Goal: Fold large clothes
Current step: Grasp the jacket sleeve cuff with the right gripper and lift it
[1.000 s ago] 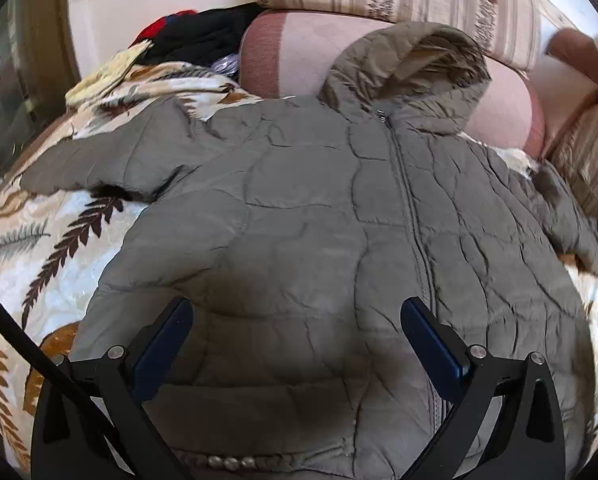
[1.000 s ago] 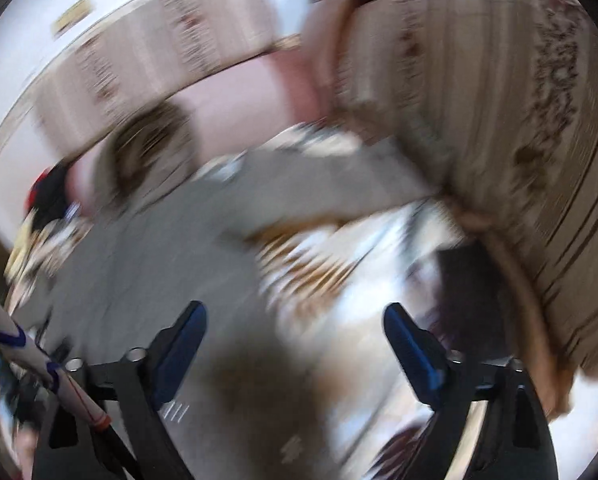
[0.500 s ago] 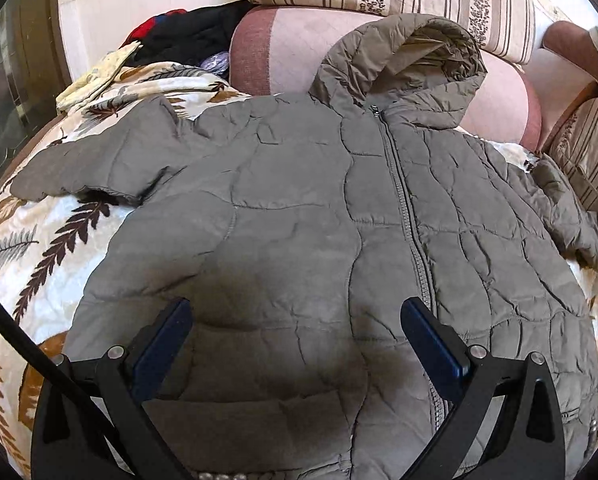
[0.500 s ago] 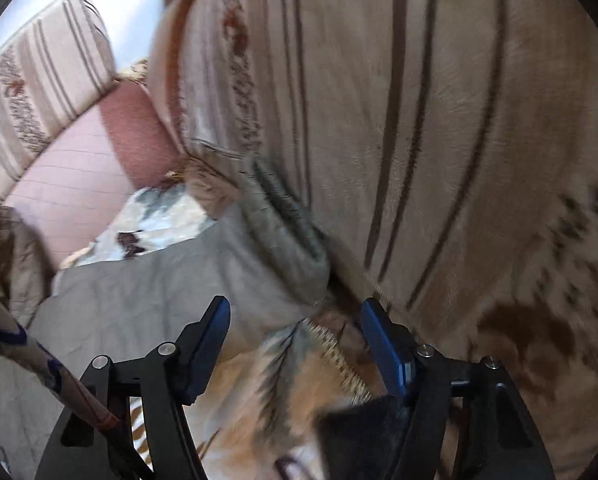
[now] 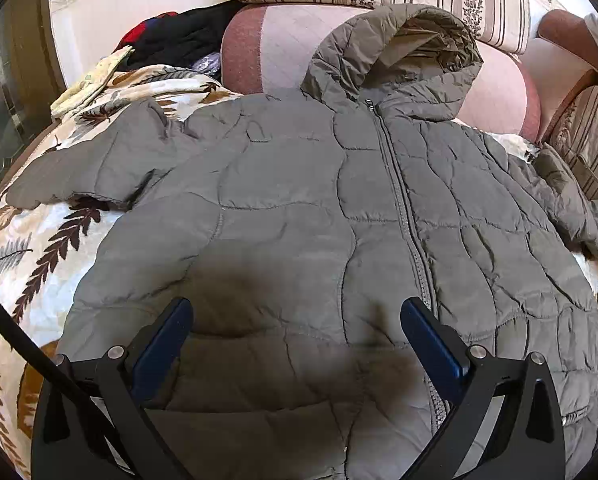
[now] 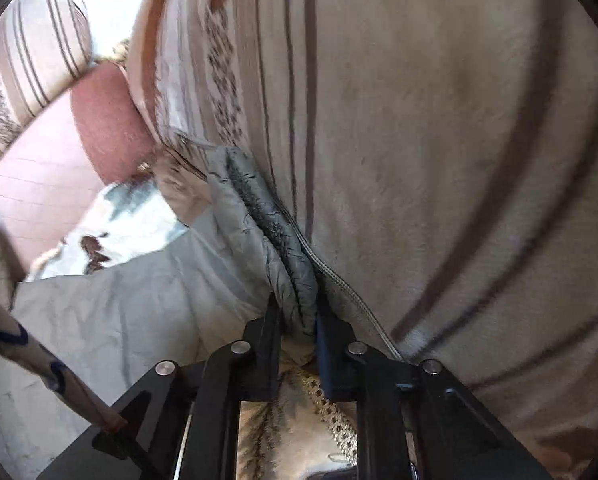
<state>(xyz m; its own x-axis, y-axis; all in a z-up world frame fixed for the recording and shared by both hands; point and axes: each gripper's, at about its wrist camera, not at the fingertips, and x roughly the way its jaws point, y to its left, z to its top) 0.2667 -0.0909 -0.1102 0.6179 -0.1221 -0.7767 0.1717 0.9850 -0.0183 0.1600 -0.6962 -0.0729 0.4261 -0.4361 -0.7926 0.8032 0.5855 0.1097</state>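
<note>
Jacket spread on the sofa, right tool closing on its sleeve cuff

The grey quilted jacket (image 5: 299,208) lies front up and zipped on a leaf-patterned blanket (image 5: 27,248), its hood (image 5: 395,52) resting against a pink cushion (image 5: 275,52). The left tool (image 5: 295,332) hovers over the jacket's lower front, jaws wide with nothing between them. The right tool (image 6: 297,332) is closing, jaws narrow, on the sleeve cuff (image 6: 275,240), pressed beside a striped cushion (image 6: 439,140).
</note>
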